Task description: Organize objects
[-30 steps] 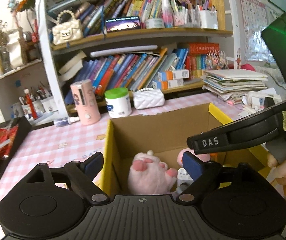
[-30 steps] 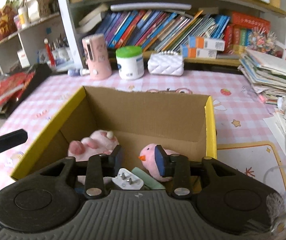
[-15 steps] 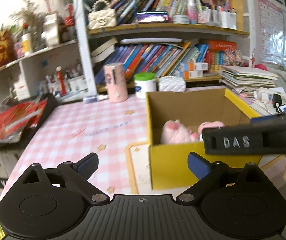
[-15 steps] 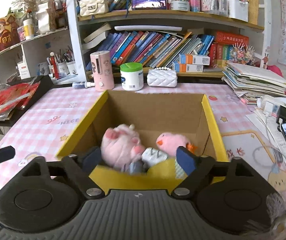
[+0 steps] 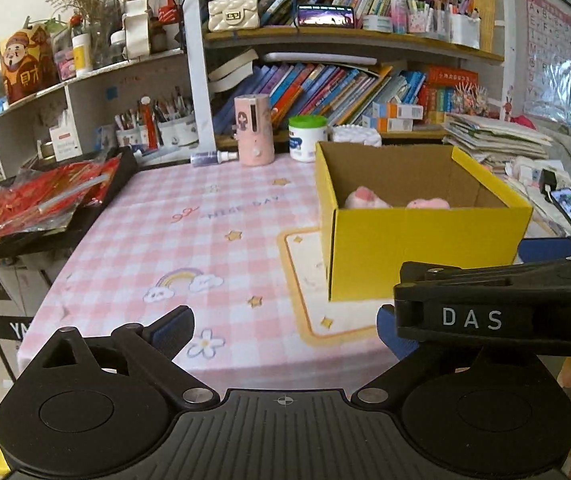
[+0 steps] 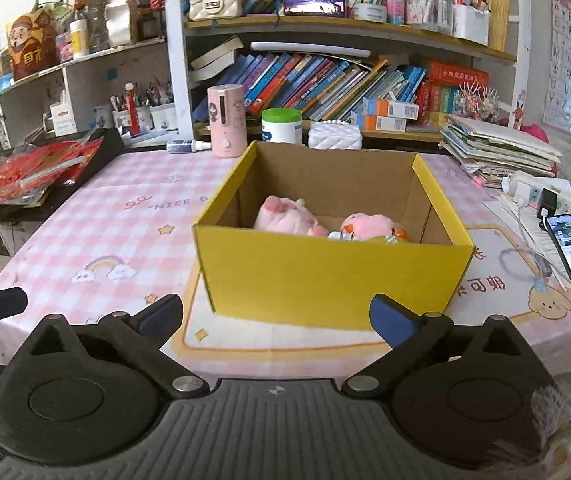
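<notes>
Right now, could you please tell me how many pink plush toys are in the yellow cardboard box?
2: a pale pink plush toy at the left, a pink plush toy with an orange beak right of it. The yellow cardboard box's front wall may hide others.

light: bright, even, daylight from upper left | shadows: soft, faint beside box [image 6: 325, 276] on desk [image 6: 97, 216] | glare: washed-out wall upper left, sheen on poster [image 5: 565, 60] | blur: none, sharp | distortion: strong fisheye, shelves [image 6: 345, 26] bow at edges, dark corner vignette
</notes>
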The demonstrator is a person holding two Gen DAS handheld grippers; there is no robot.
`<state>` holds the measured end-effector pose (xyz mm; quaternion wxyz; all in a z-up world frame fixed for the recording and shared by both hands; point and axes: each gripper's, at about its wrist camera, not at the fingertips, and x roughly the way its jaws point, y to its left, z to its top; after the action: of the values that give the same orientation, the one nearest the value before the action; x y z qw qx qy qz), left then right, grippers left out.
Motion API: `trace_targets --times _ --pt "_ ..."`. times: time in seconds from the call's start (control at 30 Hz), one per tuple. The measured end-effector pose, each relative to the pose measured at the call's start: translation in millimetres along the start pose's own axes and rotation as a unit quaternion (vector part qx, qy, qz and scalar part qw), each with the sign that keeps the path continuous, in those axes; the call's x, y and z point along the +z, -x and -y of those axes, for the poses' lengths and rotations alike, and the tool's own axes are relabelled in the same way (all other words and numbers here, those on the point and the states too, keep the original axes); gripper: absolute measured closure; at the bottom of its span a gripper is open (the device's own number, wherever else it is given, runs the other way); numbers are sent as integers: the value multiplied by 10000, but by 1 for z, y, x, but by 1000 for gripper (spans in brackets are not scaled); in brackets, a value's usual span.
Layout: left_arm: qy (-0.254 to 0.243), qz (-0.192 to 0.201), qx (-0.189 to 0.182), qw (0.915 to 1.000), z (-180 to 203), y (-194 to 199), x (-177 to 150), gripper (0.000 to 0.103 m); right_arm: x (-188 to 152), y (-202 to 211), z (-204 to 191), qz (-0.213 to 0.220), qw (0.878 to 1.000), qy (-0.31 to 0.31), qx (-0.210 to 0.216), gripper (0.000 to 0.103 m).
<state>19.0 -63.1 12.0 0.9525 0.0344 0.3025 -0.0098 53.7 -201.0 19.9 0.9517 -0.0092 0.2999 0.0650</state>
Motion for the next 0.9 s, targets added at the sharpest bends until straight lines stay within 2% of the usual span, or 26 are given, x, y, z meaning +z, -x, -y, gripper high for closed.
trace_targets --times 0.37,0.9 --pt "100 -206 -49 9997 -13 14 -16 2 -17 21 -26 48 10000 75 -9 0" --pt "138 -411 25 9991 -22 22 -27 2 -35 28 -35 -217 9995 -238 0 0"
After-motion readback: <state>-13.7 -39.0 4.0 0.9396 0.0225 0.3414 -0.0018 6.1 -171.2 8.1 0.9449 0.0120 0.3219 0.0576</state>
